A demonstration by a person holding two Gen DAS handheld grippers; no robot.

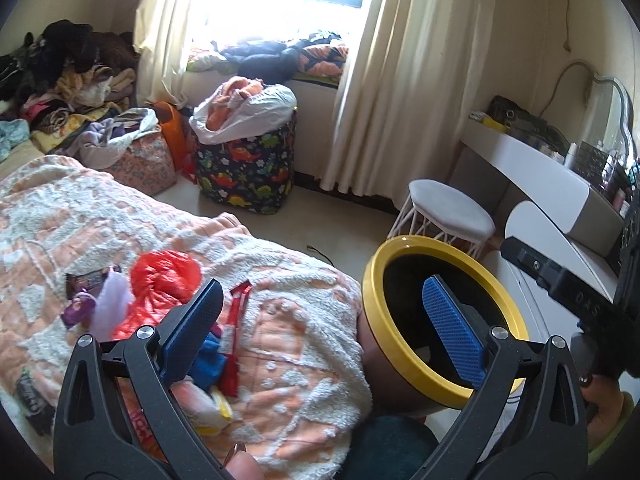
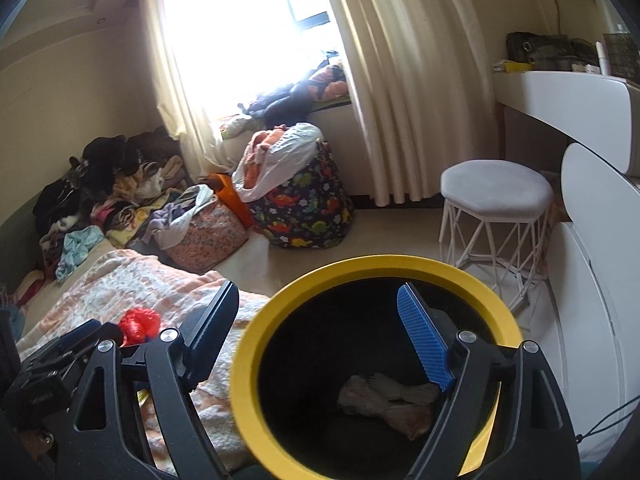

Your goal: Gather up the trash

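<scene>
Fingers spread wide on both sides, nothing between them: our left gripper (image 1: 320, 336) hangs over the bed (image 1: 300, 360), one finger above the wrappers (image 1: 232, 336), the other in front of the bin (image 1: 444, 320). Our right gripper (image 2: 320, 344) is released too, straddling the bin's yellow rim (image 2: 256, 344). Down inside we see crumpled paper (image 2: 388, 400). On the blanket, a red bag (image 1: 164, 284) lies beside more wrappers.

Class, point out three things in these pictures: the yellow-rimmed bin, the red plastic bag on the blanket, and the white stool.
yellow-rimmed bin (image 2: 256, 344): right wrist view, on the left part of its yellow rim.
red plastic bag (image 1: 160, 280): left wrist view, on its crumpled middle.
white stool (image 2: 496, 188): right wrist view, on its grey seat top.
</scene>
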